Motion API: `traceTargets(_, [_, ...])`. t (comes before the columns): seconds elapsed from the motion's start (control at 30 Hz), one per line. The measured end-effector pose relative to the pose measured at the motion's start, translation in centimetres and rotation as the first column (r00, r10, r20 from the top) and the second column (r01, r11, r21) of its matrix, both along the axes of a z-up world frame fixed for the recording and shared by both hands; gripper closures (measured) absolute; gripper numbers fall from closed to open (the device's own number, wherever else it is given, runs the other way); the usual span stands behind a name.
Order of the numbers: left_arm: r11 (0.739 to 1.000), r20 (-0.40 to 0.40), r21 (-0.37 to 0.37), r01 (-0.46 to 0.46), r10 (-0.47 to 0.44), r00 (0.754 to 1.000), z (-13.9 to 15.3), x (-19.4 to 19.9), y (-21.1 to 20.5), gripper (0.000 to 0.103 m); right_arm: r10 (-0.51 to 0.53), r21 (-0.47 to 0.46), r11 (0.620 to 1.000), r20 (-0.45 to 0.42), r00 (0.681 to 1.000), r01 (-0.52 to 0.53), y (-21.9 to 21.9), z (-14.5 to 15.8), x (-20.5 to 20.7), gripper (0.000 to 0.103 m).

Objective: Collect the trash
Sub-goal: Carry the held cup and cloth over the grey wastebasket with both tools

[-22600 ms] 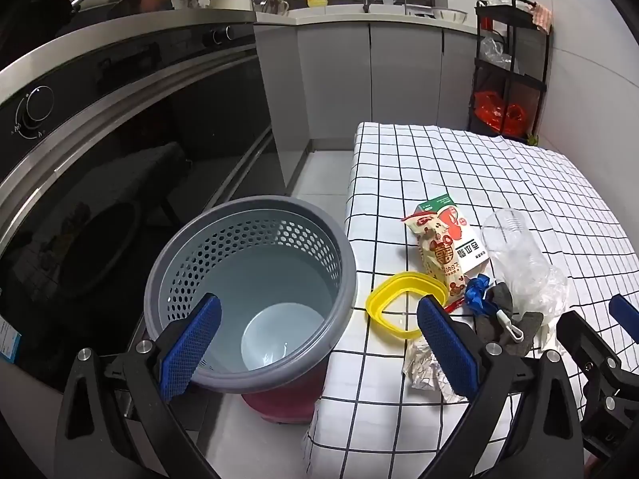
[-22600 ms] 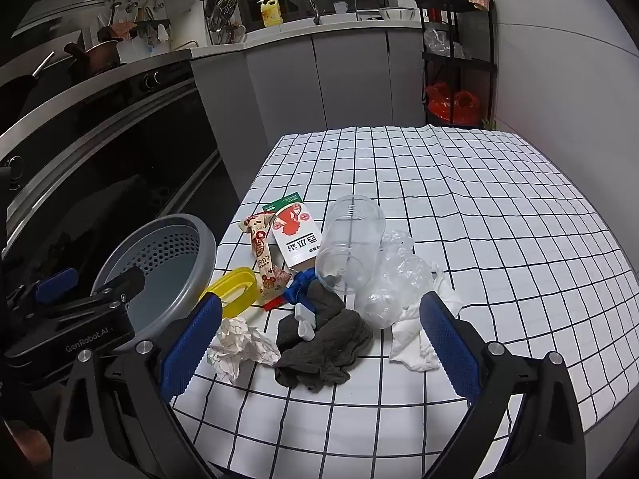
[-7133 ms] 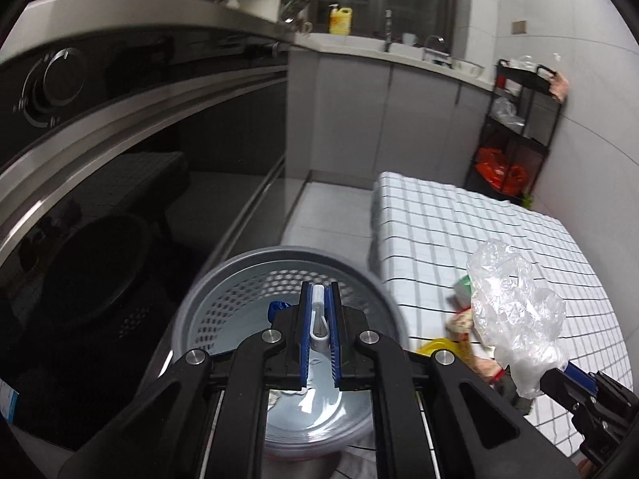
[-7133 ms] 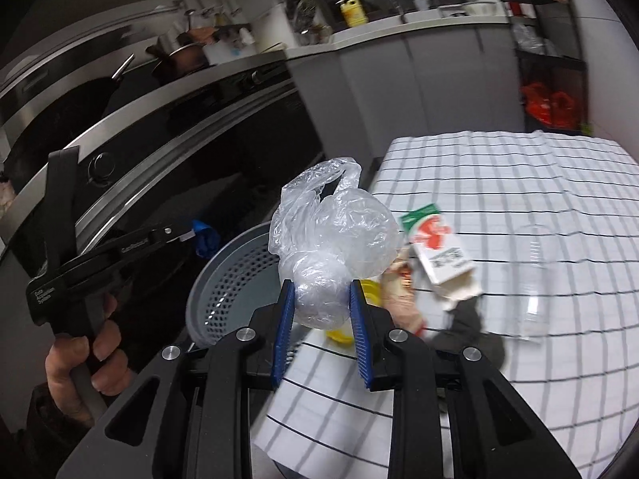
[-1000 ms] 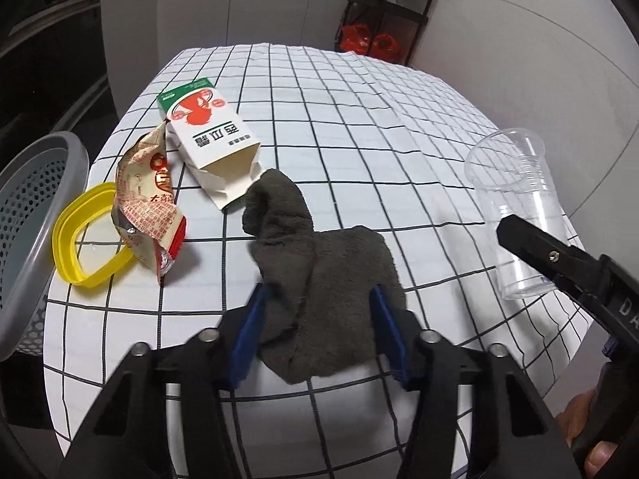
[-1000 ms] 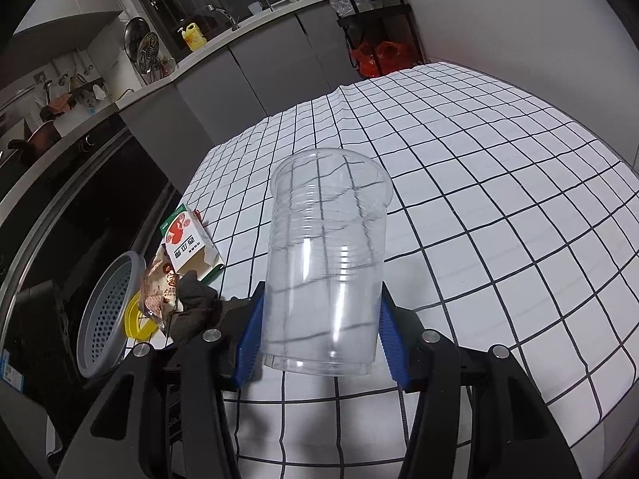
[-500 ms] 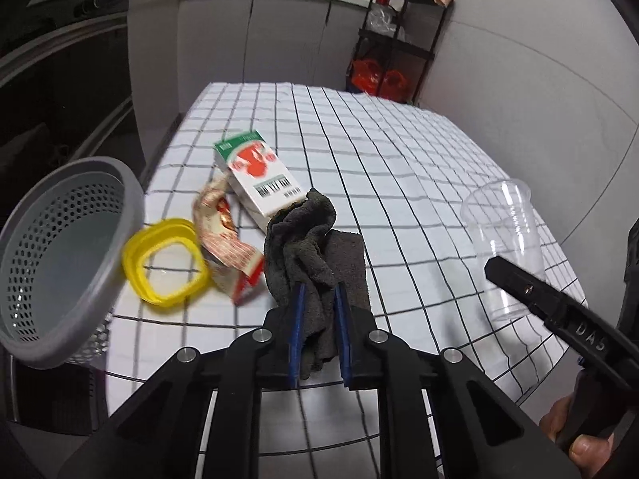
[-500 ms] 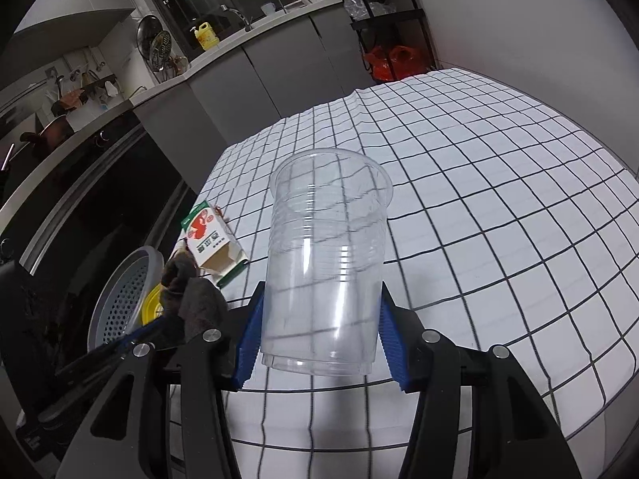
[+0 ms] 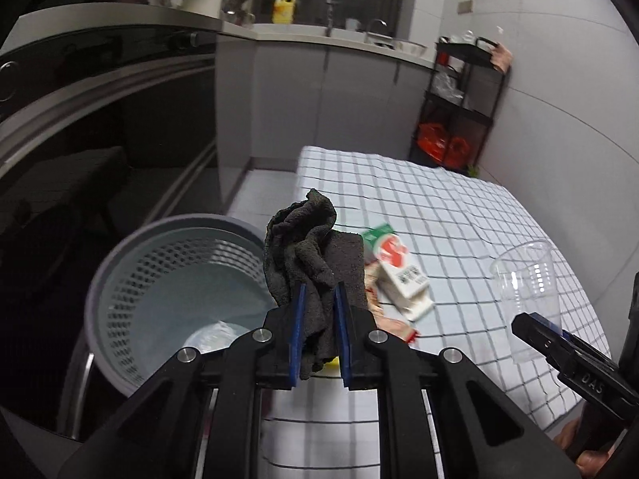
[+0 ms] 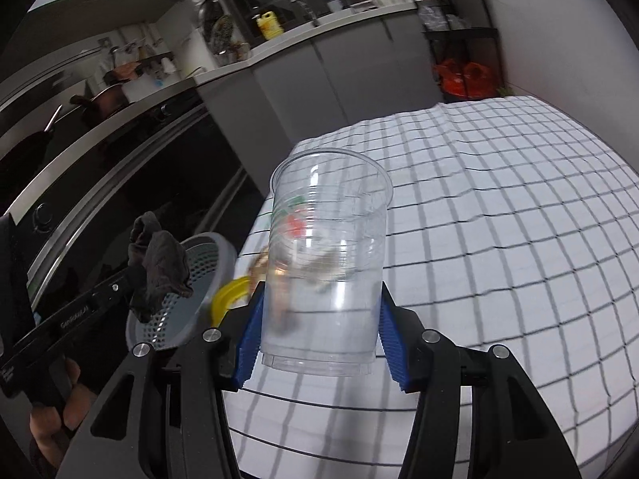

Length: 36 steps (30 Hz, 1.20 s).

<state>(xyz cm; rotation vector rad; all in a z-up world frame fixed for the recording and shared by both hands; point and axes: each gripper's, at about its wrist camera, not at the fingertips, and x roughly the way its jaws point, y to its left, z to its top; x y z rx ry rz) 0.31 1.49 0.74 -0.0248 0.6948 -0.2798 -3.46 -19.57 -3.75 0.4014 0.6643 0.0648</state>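
Note:
My left gripper (image 9: 318, 327) is shut on a dark grey cloth (image 9: 313, 251) and holds it in the air at the near rim of the grey perforated bin (image 9: 120, 263). The cloth (image 10: 159, 263) and the bin (image 10: 211, 275) also show in the right wrist view. My right gripper (image 10: 319, 343) is shut on a clear plastic cup (image 10: 327, 263), upright above the checked table (image 10: 499, 215). The cup (image 9: 527, 279) also shows at the right of the left wrist view. A red and white carton (image 9: 399, 271) and a snack wrapper (image 9: 393, 321) lie on the table.
A yellow ring lid (image 10: 231, 291) lies at the table's left edge beside the bin. Something white (image 9: 211, 335) lies on the bin's bottom. Dark oven fronts (image 9: 100, 119) run along the left. A black shelf rack (image 9: 463, 99) stands beyond the table.
My left gripper has lifted the cloth and swung left toward the bin. My right gripper has carried the cup left and higher over the table's edge.

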Motion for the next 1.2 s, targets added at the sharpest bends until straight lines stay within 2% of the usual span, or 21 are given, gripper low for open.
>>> traceTargets(0.23, [0.995,0.003,0.023,-0.1,0.1,0.995,-0.2,1.5,4.3,0.088,0.152,-0.01,0.988,0.014,0.988,-0.152,5.6,0.7,4.1,0.052])
traceTargets(0.6, [0.98,-0.041,0.06,-0.19,0.192,0.98,-2.6,3.4,8.0,0.088,0.34,-0.013,0.94,-0.023,0.94,-0.34,13.7,-0.3,9.4,0.052])
traceTargets(1.0, [0.97,-0.104,0.078,-0.229,0.237,0.966,-4.9,4.7,10.1,0.088,0.406,-0.018,0.913,-0.08,0.91,-0.408,17.3,-2.0,12.2,0.052])
traceTargets(1.2, [0.964,-0.091,0.103,-0.247,0.256,0.962,-4.8,4.8,10.3,0.088,0.422,-0.037,0.904,-0.073,0.904,-0.425,17.8,-2.4,13.2,0.052])
